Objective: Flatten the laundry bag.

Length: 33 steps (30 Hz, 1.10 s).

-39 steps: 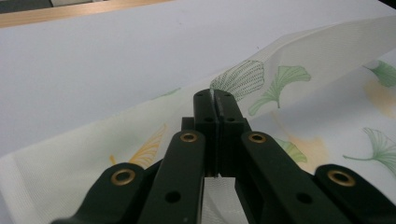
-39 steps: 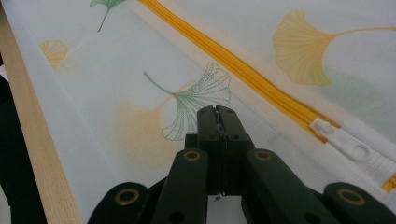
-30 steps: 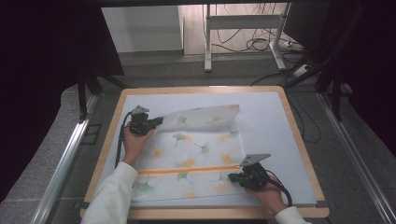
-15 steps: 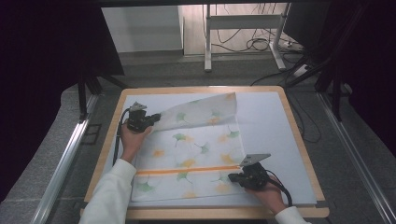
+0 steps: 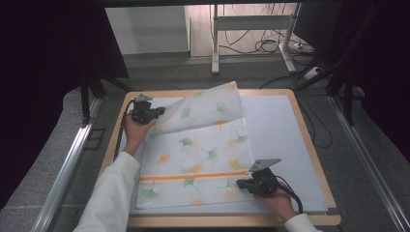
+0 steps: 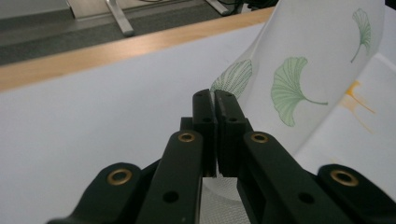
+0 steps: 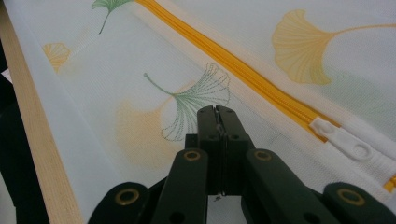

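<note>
Lifting the mesh bag's far flap, left claw clamps its edge.

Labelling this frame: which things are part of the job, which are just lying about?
In the job:
white mesh zip bag with ginkgo-leaf print
left tongs, shut on its corner
right tongs, shut on its edge

Lying about:
metal stand legs
black floor cables

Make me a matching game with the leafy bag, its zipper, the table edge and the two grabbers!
Things:
1. zipper
2. table rim
3. left gripper
4. right gripper

States:
A. pale wood
B. orange
C. holds the lifted far corner of the mesh bag
D. pinches the bag near the zipper pull

Pairs: 1-B, 2-A, 3-C, 4-D
</note>
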Each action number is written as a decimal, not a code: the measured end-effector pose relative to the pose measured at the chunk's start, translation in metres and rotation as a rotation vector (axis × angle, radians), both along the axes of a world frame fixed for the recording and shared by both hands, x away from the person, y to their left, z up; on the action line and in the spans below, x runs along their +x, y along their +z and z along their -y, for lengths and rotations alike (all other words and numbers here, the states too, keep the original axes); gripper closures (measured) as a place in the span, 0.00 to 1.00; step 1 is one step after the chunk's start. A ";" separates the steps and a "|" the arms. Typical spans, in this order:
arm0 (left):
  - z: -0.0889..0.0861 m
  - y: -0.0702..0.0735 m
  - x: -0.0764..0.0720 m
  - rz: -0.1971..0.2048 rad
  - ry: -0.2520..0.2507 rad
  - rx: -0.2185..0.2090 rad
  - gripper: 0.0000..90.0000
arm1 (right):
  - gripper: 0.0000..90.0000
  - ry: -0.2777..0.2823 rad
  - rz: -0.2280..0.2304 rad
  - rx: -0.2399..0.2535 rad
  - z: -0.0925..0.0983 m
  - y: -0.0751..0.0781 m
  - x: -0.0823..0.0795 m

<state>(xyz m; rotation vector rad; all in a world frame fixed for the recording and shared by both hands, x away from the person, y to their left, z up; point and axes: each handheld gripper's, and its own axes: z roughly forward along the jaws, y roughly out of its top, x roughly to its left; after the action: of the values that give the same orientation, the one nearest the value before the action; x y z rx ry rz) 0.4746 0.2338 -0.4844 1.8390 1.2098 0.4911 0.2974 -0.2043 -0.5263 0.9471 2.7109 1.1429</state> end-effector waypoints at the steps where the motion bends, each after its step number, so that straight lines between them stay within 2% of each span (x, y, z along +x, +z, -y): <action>1: -0.001 0.002 0.003 0.002 0.008 0.001 0.97 | 0.99 -0.003 -0.006 0.005 0.000 0.000 0.000; 4: -0.005 0.005 0.012 -0.010 0.026 -0.003 0.93 | 0.99 -0.002 -0.012 0.009 0.001 0.000 0.001; 6: -0.009 0.006 0.015 -0.021 0.037 -0.012 0.81 | 0.99 -0.005 -0.011 0.006 0.001 0.000 0.000; 9: -0.013 0.010 0.014 -0.012 0.041 -0.014 0.70 | 0.99 -0.004 -0.007 0.005 0.000 0.000 0.000; 11: -0.015 0.016 0.009 -0.003 0.041 -0.030 0.58 | 0.99 -0.002 -0.008 0.006 0.001 0.000 0.000; 13: -0.018 0.024 0.001 0.021 0.016 -0.056 0.53 | 0.99 -0.002 -0.006 0.006 0.000 0.000 0.000; 16: -0.019 0.039 -0.015 0.064 -0.016 -0.059 0.48 | 0.99 -0.001 -0.004 0.004 0.000 0.000 0.000; 18: -0.018 0.047 -0.029 0.088 -0.050 -0.065 0.48 | 0.99 -0.001 -0.003 0.004 0.000 0.000 0.000; 20: -0.015 0.050 -0.039 0.093 -0.078 -0.067 0.49 | 0.99 -0.003 -0.005 0.004 0.000 0.000 0.000; 24: -0.007 0.045 -0.059 0.088 -0.129 -0.071 0.54 | 0.99 -0.002 -0.002 0.002 0.000 0.000 0.000; 28: 0.002 0.029 -0.071 0.047 -0.168 -0.070 0.64 | 0.99 -0.002 -0.001 0.002 0.000 0.000 0.000; 33: 0.008 0.006 -0.077 0.006 -0.192 -0.060 0.78 | 0.99 -0.003 -0.004 0.003 0.001 0.000 0.000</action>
<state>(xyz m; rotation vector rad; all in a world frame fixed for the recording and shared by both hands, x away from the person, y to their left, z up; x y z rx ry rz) 0.3977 0.2254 -0.4785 1.8780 1.0204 0.3490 0.2975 -0.2048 -0.5265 0.9551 2.7109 1.1467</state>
